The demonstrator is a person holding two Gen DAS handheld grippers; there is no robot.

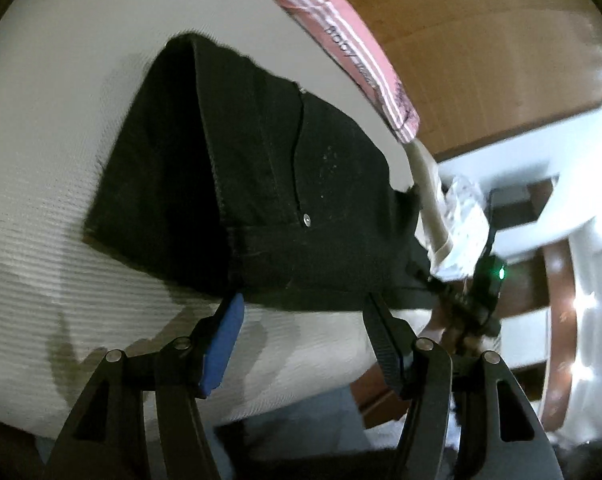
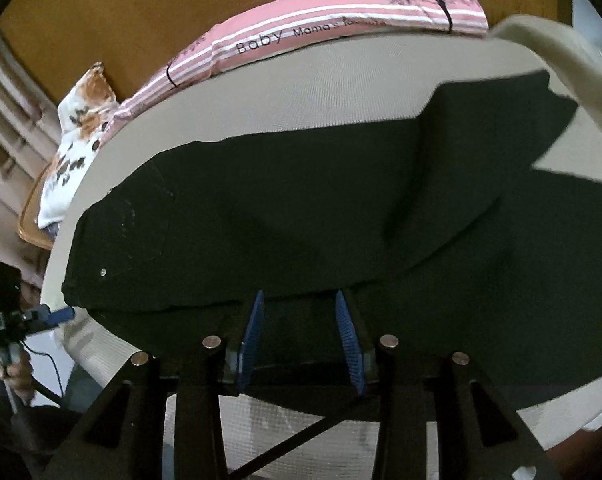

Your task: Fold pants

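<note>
Left wrist cam: low, close, looking along its fingers across the bed (image 1: 41, 208) at the waistband end of the black pants (image 1: 261, 184), rolled sideways. Right wrist cam: low at the near bed edge, level, facing the pink pillow (image 2: 301, 36) and wood headboard (image 2: 101, 12). Shared: pants, pillow, bed sheet. Right view catches the left hand-held gripper (image 2: 67, 313) at far left.

Room setting. A white ribbed-weave bed surface (image 2: 301, 92) fills both views ahead of the claws. Along its far edge lies a pink striped printed cushion (image 2: 341, 28), backed by a brown wooden panel (image 1: 481, 40). Far left of the right claw lies a white floral-patterned cloth (image 2: 77, 140). Right of the left claw stands white-painted furniture (image 1: 581, 208), with bright light glare.
</note>
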